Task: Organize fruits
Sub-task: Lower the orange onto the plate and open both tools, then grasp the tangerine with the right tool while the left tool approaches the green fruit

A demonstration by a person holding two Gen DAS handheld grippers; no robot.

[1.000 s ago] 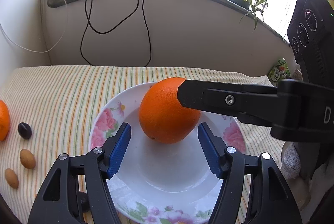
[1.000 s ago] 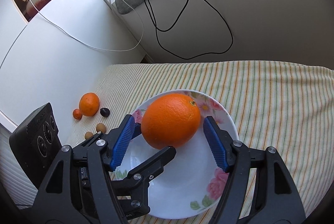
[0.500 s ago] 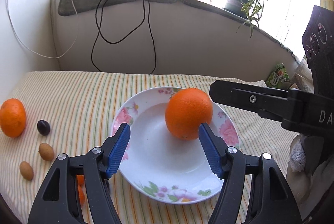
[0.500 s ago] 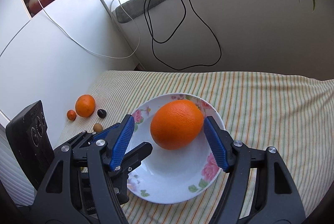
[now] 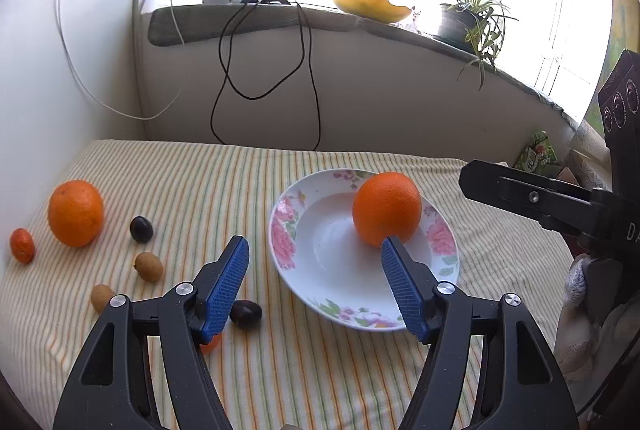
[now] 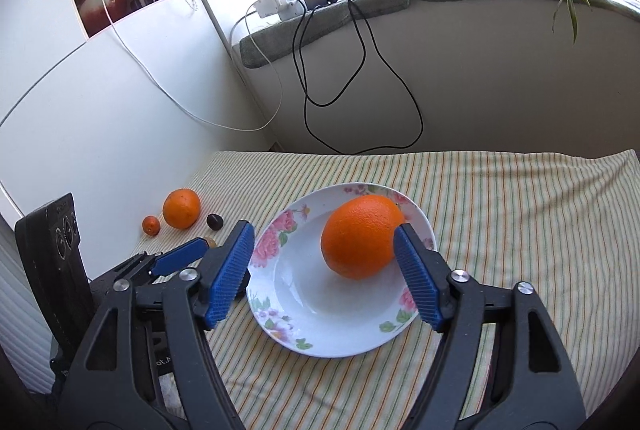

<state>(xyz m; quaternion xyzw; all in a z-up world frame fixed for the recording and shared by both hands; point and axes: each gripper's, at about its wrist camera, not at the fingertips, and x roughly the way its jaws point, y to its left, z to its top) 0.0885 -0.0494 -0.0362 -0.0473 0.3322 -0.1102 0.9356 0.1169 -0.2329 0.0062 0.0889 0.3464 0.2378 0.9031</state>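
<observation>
A large orange [image 5: 386,207] [image 6: 360,236] lies in a white flowered plate [image 5: 316,262] [image 6: 320,318] on the striped cloth. My left gripper [image 5: 314,250] is open and empty, above the plate's near left rim. My right gripper [image 6: 323,236] is open and empty, above and in front of the plate; it shows at the right in the left wrist view [image 5: 520,195]. Left of the plate lie a second orange [image 5: 75,212] [image 6: 181,208], a small kumquat [image 5: 22,245] [image 6: 151,225], two dark plums [image 5: 141,228] [image 5: 245,314] and two tan fruits [image 5: 148,266] [image 5: 101,297].
A white wall [image 5: 60,89] bounds the cloth on the left and a low wall with hanging black cables [image 5: 276,85] bounds it behind. A window sill above holds a yellow bowl [image 5: 370,5] and a potted plant [image 5: 468,21]. A green packet [image 5: 534,153] lies far right.
Both grippers have pulled back and up from the plate, with the orange left lying in it. The left gripper has also swung left, so the loose fruits have come into view.
</observation>
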